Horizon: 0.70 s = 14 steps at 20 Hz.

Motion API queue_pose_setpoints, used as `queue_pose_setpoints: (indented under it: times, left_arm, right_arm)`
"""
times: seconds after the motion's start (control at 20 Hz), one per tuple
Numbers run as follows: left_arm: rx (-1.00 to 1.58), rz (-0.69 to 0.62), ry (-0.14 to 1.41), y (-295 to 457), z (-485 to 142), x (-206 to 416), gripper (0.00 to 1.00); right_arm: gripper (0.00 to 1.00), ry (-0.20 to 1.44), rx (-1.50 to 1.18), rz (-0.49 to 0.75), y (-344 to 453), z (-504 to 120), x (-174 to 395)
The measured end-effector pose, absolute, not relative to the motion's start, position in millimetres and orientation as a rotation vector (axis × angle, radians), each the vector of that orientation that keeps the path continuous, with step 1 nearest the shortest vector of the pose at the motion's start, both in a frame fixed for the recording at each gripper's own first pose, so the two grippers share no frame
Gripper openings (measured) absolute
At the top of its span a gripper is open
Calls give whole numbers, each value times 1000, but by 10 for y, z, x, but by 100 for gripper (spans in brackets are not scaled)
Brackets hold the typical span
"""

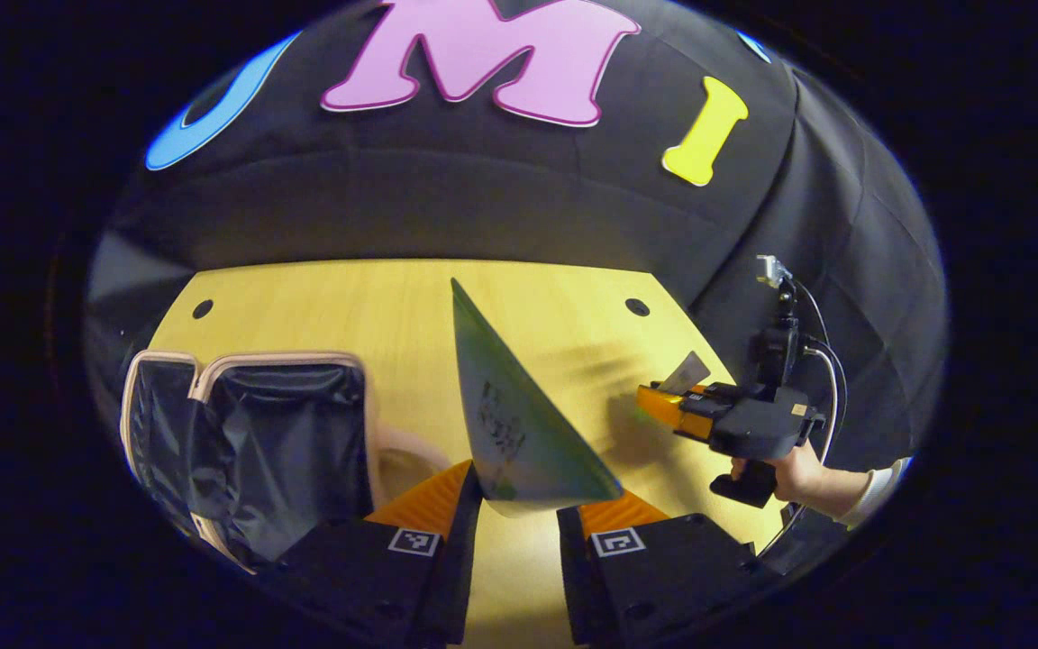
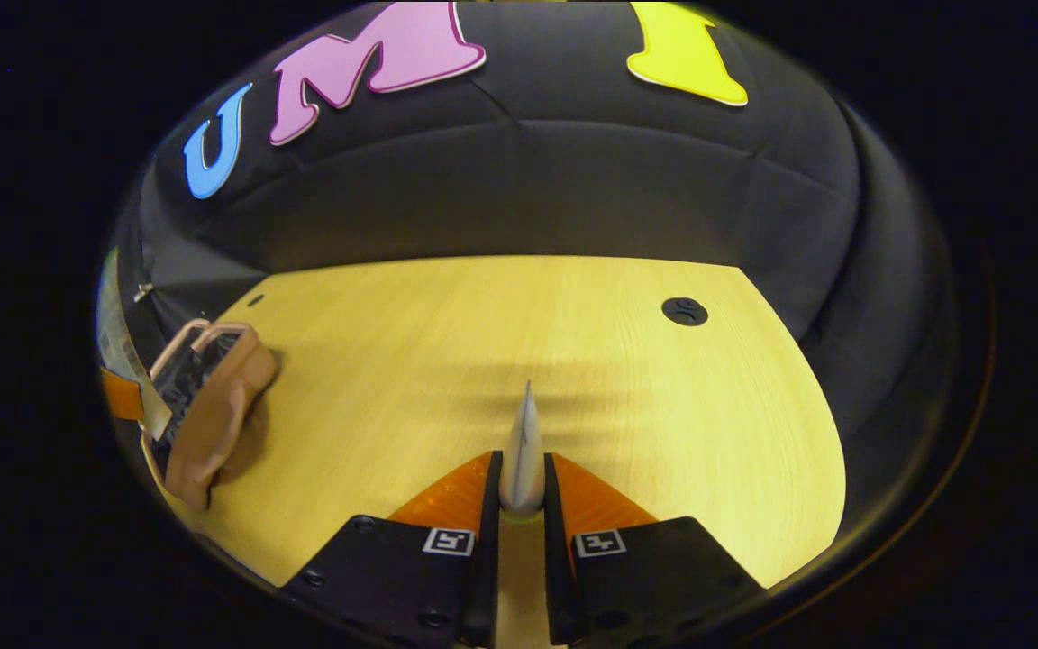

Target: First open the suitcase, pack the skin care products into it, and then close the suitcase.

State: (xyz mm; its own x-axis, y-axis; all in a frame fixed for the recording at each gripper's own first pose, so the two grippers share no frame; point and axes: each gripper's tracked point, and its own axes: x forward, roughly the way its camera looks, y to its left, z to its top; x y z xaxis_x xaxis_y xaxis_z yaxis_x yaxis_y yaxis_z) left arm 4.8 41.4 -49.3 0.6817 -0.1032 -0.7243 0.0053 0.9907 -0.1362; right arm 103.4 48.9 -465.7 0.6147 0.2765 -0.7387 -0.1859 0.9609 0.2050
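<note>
left gripper (image 1: pixel 519 514) gripping green sachet (image 1: pixel 510 424), print blurred

So the count is two grippers, the left gripper (image 1: pixel 519 514) and the right gripper (image 2: pixel 519 505), each pinching one flat sachet, a green one (image 1: pixel 519 424) and a pale one (image 2: pixel 523 451), plus one open suitcase (image 1: pixel 258 442) on one table (image 1: pixel 555 315).

- The suitcase (image 1: pixel 249 442) is small, with a pinkish-tan shell and black lining; it lies open on the yellow table, lid up, at the left.
- A flat green sachet (image 1: pixel 519 424) stands on edge, tilted, above the table to the right of the suitcase.
- A second thin pale sachet (image 2: pixel 523 446) is upright, edge-on, over the table's middle.
</note>
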Motion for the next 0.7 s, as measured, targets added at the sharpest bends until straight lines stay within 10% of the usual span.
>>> queue_pose_setpoints:
  times: [0.7]
  left_arm:
    - [-282, 227, 1528, 2464, -1509, -1111, 47]
  right_arm:
    - [25, 697, 91, 500, 1722, -3010, 133]
